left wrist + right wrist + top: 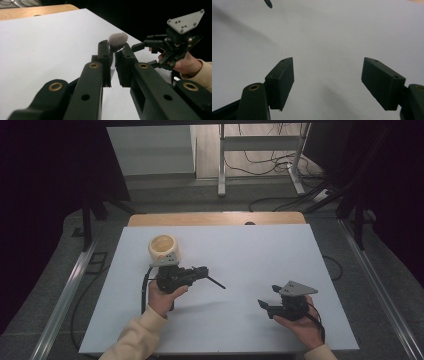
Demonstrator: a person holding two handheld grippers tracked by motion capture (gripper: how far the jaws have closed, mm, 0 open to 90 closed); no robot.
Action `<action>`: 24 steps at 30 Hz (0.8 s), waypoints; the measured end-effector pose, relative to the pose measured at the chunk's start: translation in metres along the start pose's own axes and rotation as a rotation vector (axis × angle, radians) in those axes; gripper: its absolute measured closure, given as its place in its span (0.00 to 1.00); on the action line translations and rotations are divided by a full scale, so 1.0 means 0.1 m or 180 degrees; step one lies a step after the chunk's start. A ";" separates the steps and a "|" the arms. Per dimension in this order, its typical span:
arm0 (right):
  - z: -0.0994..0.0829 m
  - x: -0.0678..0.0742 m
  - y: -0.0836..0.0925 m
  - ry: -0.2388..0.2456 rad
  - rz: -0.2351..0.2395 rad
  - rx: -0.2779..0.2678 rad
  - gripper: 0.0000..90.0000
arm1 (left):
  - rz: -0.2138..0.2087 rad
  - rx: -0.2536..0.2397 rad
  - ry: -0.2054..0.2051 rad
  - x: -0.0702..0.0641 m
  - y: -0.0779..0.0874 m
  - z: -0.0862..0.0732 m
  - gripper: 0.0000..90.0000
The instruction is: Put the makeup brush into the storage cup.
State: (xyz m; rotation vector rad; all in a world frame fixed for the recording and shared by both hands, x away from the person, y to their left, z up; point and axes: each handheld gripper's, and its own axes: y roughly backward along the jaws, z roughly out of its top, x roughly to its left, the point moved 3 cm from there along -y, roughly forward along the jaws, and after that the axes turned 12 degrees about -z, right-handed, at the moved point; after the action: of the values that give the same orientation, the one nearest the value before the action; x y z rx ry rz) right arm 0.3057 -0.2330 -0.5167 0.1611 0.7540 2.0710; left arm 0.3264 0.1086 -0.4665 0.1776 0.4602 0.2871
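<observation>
Hiding brush (118, 40) handle, left gripper (113, 53)

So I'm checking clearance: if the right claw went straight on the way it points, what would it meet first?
Probably nothing but the white table sheet: the right claw, jaws apart with nothing between them, points across bare surface. Depth is unclear.

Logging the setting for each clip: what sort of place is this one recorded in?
Probably a lab or recording workspace, not a home: a bare white table ringed by dark curtains, loose cables on the floor beyond, and a metal stand frame behind.
</observation>
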 end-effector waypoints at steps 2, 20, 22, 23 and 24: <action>0.00 0.00 -0.01 0.0004 0.0012 0.0013 0.29 | -0.0001 -0.0029 0.0017 0.01 0.03 0.02 0.92; -0.01 -0.02 -0.04 0.0013 0.0039 0.0056 0.29 | 0.0122 -0.0146 0.0062 0.02 0.26 0.12 0.92; -0.01 -0.02 -0.04 0.0004 0.0033 0.0051 0.29 | 0.0121 -0.0152 0.0076 0.03 0.28 0.14 0.92; -0.01 -0.02 -0.04 0.0001 0.0029 0.0054 0.29 | 0.0123 -0.0141 0.0068 0.03 0.29 0.15 0.92; -0.01 -0.03 -0.04 -0.0001 0.0022 0.0054 0.29 | 0.0124 -0.0133 0.0064 0.03 0.30 0.16 0.92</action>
State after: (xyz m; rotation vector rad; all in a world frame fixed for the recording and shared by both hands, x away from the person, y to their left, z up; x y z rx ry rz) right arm 0.3097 -0.2341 -0.5193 0.1738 0.7718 2.0715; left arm 0.3291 0.1361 -0.4466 0.1430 0.4707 0.3368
